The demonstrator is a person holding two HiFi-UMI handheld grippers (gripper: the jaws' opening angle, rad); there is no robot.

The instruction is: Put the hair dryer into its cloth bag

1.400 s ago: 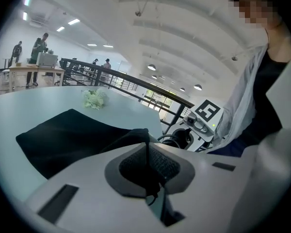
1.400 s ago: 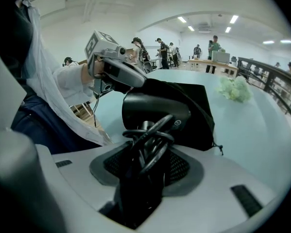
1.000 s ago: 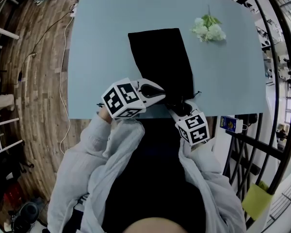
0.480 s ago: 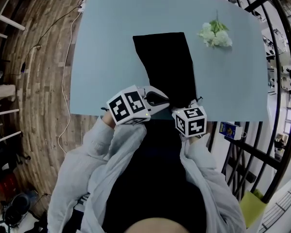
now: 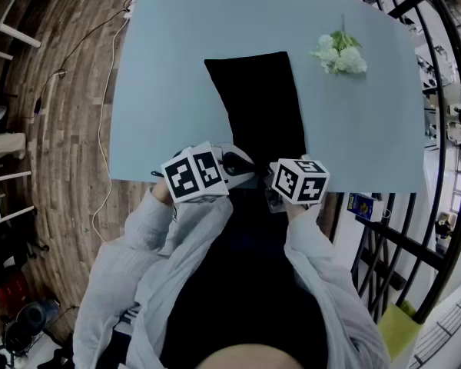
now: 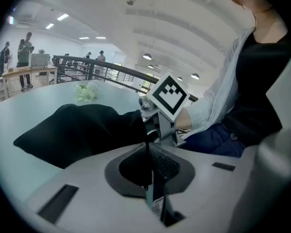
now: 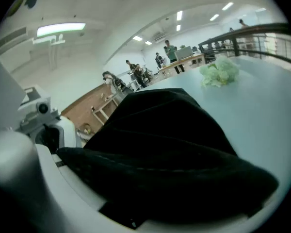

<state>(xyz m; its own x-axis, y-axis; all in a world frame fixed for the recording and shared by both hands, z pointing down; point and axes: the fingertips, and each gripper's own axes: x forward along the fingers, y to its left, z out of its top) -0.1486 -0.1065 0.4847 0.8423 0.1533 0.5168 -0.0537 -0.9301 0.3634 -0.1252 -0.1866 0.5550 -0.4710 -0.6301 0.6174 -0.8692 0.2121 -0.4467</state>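
Note:
The black cloth bag (image 5: 257, 102) lies lengthwise on the light blue table (image 5: 161, 91), its near end at the front edge. My left gripper (image 5: 244, 164) is at that end, shut on a thin black drawstring (image 6: 146, 147) that runs up to the bag (image 6: 82, 127). My right gripper (image 5: 279, 177) is just to the right of it, shut on the bunched near end of the bag (image 7: 160, 130), whose cloth fills the space between its jaws (image 7: 150, 178). The hair dryer shows in no view.
A bunch of white flowers (image 5: 338, 52) lies at the table's far right. A black railing (image 5: 438, 91) runs along the right side. A wooden floor with a white cable (image 5: 100, 129) lies left of the table. People stand at desks far off (image 7: 169, 50).
My right gripper has rolled, so its marker cube shows a different face, and shifted a little left. My left gripper slid slightly towards the table's front edge. Both keep their hold.

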